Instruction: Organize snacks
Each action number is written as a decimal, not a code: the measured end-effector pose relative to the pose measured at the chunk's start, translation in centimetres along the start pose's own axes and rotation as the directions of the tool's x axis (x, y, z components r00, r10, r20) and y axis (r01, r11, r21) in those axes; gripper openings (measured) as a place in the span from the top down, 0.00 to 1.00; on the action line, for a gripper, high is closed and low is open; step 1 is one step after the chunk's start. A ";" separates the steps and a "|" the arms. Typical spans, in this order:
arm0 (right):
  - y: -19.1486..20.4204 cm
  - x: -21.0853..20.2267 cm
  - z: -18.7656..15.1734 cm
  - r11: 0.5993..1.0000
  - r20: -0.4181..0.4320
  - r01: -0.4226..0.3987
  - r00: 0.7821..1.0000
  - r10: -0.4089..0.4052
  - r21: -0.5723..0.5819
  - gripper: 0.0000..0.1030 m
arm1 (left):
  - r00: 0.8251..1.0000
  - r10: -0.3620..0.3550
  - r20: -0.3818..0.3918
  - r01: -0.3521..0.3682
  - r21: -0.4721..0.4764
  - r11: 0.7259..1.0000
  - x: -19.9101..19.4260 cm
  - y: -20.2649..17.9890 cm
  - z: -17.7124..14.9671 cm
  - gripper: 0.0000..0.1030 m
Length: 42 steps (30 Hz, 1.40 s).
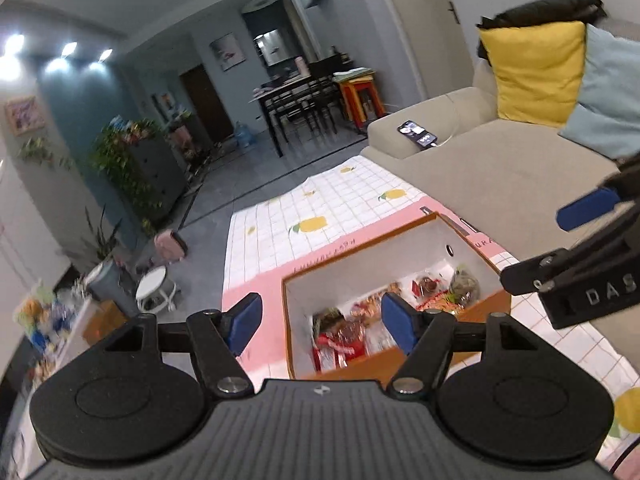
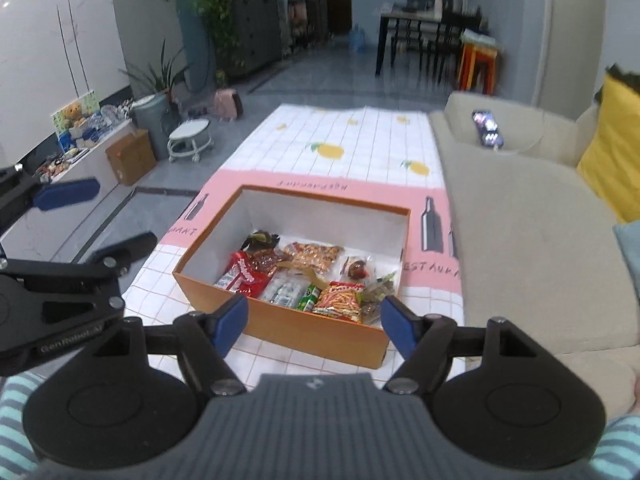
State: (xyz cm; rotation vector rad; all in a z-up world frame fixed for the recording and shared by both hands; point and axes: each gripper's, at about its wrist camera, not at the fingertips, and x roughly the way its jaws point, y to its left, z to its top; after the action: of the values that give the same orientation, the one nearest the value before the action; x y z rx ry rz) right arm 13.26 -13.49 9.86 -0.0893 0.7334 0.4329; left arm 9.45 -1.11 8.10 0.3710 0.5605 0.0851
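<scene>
An open orange box (image 2: pixel 316 334) with a white inside stands on the checked tablecloth (image 2: pixel 344 152). Several snack packets lie in it, among them a red packet (image 2: pixel 244 276), an orange-red packet (image 2: pixel 342 302) and a bag of nuts (image 2: pixel 314 256). My right gripper (image 2: pixel 314 326) hovers above the box's near wall, open, nothing between its blue pads. In the left wrist view the same box (image 1: pixel 492 304) lies ahead and below. My left gripper (image 1: pixel 320 322) is open and empty over the box's left wall. Each gripper shows at the edge of the other's view.
A beige sofa (image 2: pixel 520 232) runs along the right of the table, with a phone (image 2: pixel 488 128) on its arm and a yellow cushion (image 1: pixel 536 76). On the floor to the left stand a white stool (image 2: pixel 190 140), a cardboard box (image 2: pixel 130 160) and plants.
</scene>
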 end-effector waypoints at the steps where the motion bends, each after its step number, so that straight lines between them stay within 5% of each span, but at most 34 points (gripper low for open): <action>1: 0.2 -0.2 -0.7 1.000 0.004 0.006 1.000 -0.006 0.003 0.31 | 1.000 0.011 -0.005 -0.011 -0.014 1.000 -0.2 0.0 -0.6 0.22; 6: 0.9 -0.3 -3.8 0.998 -0.005 0.043 0.999 -0.043 0.036 0.31 | 0.998 0.058 -0.033 -0.061 -0.090 0.994 -0.7 0.1 -2.8 0.16; 20: 1.0 4.1 -8.6 0.994 -0.017 0.082 0.997 -0.081 0.078 0.31 | 0.972 -0.077 -0.223 0.015 -0.269 0.963 3.1 -1.3 -6.7 0.15; 42: 0.5 5.9 -8.9 0.992 -0.059 0.105 0.993 -0.100 0.072 0.31 | 0.956 -0.103 -0.275 0.023 -0.280 0.960 4.1 -1.7 -6.9 0.15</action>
State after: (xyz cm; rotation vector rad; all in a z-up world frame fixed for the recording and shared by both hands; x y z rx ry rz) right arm 11.32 -12.98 -0.64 -0.0680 0.7955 0.3052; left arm 9.21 0.27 0.04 0.0677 0.8374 0.1546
